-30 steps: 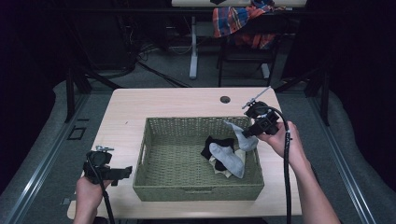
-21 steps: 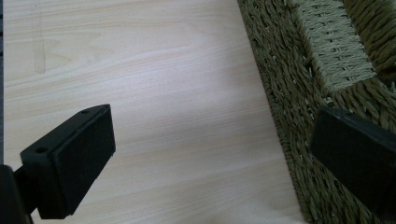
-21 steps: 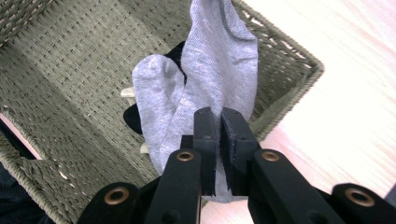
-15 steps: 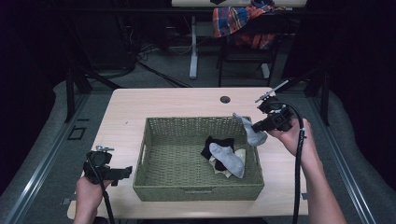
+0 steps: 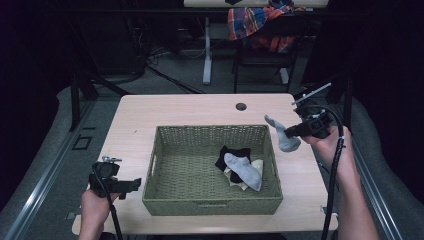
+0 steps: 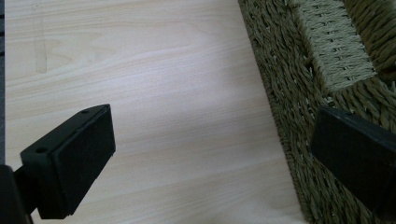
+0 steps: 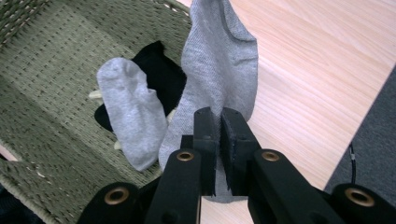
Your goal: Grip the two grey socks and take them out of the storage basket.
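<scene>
The pale yellowish item (image 5: 243, 181) at the bottom of the basket's pile is mostly covered, so what it is stays unclear; a black sock (image 5: 231, 157) is half buried too, under a second grey sock (image 5: 243, 170) lying across it. The far room is dark, with a plaid cloth (image 5: 260, 22) draped over a chair (image 5: 260, 55) at about 12 o'clock beyond the table (image 5: 165, 112), and a small dark round hole (image 5: 241, 106) in the tabletop near its far edge.

The woven basket (image 5: 165, 172) sits mid-table, and those three pieces lie toward its 3 o'clock side. The right gripper (image 7: 219, 135), at about 2 o'clock from the basket, is clenched on a grey sock (image 7: 219, 60), which hangs in the air just outside the basket's right rim, above bare wood. The left gripper (image 5: 136, 184) rests low at about 8 o'clock, its jaws spread wide apart with nothing between them, one jaw just beside the basket's outer wall.
</scene>
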`<state>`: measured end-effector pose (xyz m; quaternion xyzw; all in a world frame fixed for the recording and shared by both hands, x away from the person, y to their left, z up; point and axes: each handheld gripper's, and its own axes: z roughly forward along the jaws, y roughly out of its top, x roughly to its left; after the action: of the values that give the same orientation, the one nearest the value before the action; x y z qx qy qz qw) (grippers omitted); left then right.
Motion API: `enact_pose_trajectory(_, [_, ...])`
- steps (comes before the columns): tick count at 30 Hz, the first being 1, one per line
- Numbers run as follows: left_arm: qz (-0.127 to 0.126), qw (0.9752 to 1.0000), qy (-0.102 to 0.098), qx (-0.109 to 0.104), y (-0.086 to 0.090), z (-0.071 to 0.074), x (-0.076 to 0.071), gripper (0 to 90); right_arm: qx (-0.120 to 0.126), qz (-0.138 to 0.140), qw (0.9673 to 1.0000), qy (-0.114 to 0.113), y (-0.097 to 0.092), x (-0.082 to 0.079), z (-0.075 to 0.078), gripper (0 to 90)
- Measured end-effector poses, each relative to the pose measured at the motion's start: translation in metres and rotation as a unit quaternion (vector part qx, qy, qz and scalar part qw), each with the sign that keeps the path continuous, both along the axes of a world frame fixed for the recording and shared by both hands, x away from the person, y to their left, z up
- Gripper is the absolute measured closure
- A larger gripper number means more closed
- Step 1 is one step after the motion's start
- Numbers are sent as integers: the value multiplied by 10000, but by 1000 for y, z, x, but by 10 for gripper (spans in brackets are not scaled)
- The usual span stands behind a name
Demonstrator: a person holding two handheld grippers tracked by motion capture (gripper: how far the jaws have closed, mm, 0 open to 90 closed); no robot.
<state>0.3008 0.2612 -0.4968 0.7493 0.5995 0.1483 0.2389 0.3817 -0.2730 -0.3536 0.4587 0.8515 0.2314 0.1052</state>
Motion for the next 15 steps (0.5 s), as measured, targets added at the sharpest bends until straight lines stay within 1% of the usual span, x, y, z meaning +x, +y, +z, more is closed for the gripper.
enact_pose_trajectory(1, [0,10000,0,-1,0,0,0,4,65,-84,9999,-31,-1,0,-1,851])
enact_pose_trajectory(2, [11,10000,-8,-9,0,0,0,4,3,-80,10000,-6,-4,0,0,851])
enact_pose_trajectory(3, [12,10000,-10,-10,0,0,0,4,52,-121,9999,-41,-5,0,-1,851])
enact_pose_trajectory(9, [-5,10000,0,-8,0,0,0,4,-5,-212,9998,-24,-15,-1,0,852])
enact_pose_trajectory(11, [11,10000,-7,-19,0,0,0,4,47,-283,9996,-41,-18,-1,-1,852])
enact_pose_trajectory(15, [-2,10000,1,-9,0,0,0,4,-43,-384,9993,-19,-26,0,-1,852])
